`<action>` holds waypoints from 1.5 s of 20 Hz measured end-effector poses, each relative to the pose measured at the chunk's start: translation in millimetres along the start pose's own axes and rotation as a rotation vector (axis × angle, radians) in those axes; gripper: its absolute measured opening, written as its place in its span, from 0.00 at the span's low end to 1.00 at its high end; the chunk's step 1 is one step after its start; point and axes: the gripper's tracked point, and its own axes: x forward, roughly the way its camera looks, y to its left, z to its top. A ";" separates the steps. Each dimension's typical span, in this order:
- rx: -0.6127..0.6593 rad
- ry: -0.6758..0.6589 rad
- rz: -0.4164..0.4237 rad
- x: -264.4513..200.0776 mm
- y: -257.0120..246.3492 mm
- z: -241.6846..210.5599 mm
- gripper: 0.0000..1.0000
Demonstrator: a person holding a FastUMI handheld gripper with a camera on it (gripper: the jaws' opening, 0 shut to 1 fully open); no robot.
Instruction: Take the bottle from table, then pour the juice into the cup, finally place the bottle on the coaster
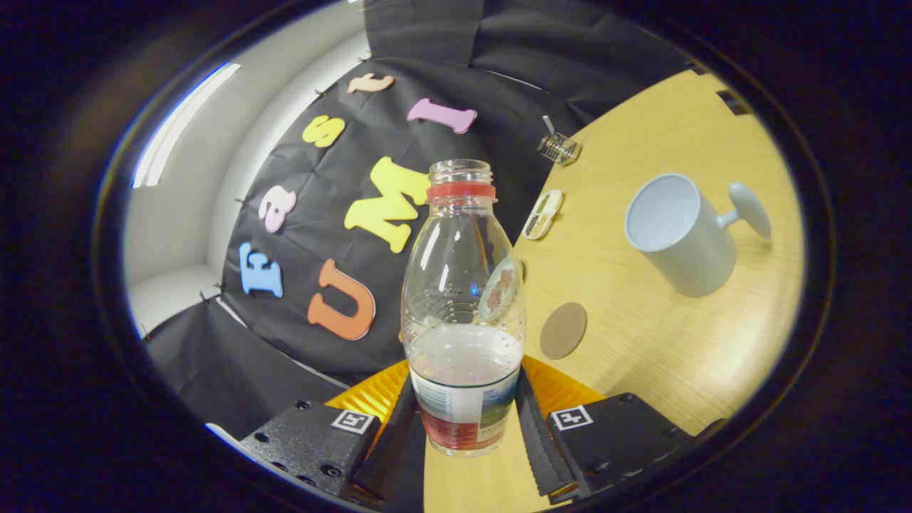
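My gripper is shut on a clear plastic bottle, both fingers pressing its labelled lower part. The bottle has a red neck ring, no cap, and pale juice filling roughly its lower third. The whole view is tilted, so the bottle is lifted off the wooden table. A white mug with its handle pointing away stands beyond the fingers to the right, its inside looking empty. A round brown coaster lies flat on the table just right of the bottle, between it and the mug.
A small oval dish with bits of food lies on the table beyond the coaster. Farther back near the table's edge stands a small wire holder. The black cloth wall hangs behind the bottle.
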 end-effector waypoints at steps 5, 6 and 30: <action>0.221 -0.029 0.020 7.7 -11.5 9.8 0.75; 0.266 -0.037 0.027 8.5 -13.1 12.7 0.75; 0.627 -0.046 0.067 20.1 3.5 22.5 0.75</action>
